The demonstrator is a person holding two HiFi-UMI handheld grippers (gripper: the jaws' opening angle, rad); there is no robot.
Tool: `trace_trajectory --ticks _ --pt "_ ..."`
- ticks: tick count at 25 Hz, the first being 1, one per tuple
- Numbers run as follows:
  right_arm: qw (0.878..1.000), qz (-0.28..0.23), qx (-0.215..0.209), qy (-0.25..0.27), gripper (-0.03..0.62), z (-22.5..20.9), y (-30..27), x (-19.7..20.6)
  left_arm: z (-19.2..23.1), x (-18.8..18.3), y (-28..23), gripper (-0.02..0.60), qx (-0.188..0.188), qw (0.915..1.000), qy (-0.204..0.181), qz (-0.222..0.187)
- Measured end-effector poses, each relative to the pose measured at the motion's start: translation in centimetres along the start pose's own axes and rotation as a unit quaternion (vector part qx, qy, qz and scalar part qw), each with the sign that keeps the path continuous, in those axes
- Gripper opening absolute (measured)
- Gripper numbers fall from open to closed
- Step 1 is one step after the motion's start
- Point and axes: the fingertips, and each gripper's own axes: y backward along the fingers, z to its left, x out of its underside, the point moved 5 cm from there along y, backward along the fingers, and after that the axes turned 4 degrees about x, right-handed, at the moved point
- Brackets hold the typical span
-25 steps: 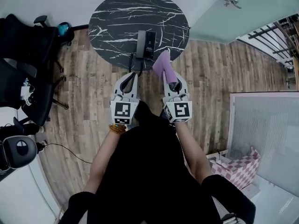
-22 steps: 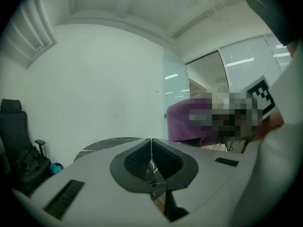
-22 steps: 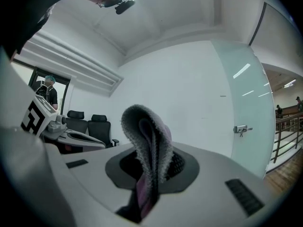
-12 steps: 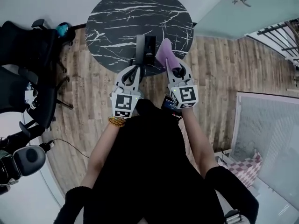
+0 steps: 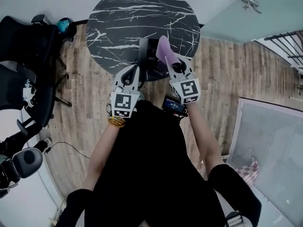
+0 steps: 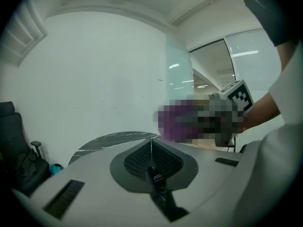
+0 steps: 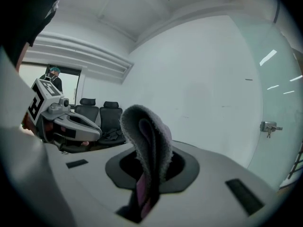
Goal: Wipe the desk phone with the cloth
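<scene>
Over the near edge of the round black marble table [image 5: 123, 18], both of your grippers point forward, side by side and a little apart. Your right gripper [image 5: 176, 66] is clenched on the purple cloth [image 5: 164, 50]: its own view shows the folded fabric pinched between the two jaws, standing up in a thick loop and curling over toward the left. Your left gripper [image 5: 134, 71] has its jaws pressed together with nothing between them; the mesh pads meet along one thin seam.

From the head view, the desk phone [image 5: 147, 50] sits on the table close to the near rim, ahead of the gap between your two grippers. The cloth's free end overlaps the phone's right side in that view, but you cannot tell from these pictures whether the fabric touches it. The left gripper's tips lie just short of the phone's near left corner.

Off to your left, black office chairs [image 5: 23, 46] stand on the wood plank floor [image 5: 222, 74], well apart from the table
</scene>
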Motion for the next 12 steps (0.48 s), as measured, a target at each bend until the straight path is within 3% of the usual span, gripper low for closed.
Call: trace_trajectory --ticks 3,8,12 --pt "0.999 0.014 -0.005 0.034 0.058 -0.3 -1.6 0.1 0.9 0.6 -0.4 0.020 0.000 1.0000 0.007 0.006" --pt "0.994 -0.011 0.027 0.107 0.058 -1.4 -4.9 -0.7 3.2 0.5 -1.8 0.020 -0.004 0.9999 0.010 0.003" --pt "0.987 0.033 -0.005 0.159 0.058 -1.9 -8.4 0.6 4.0 0.3 -3.0 0.020 0.001 0.9999 0.014 0.007"
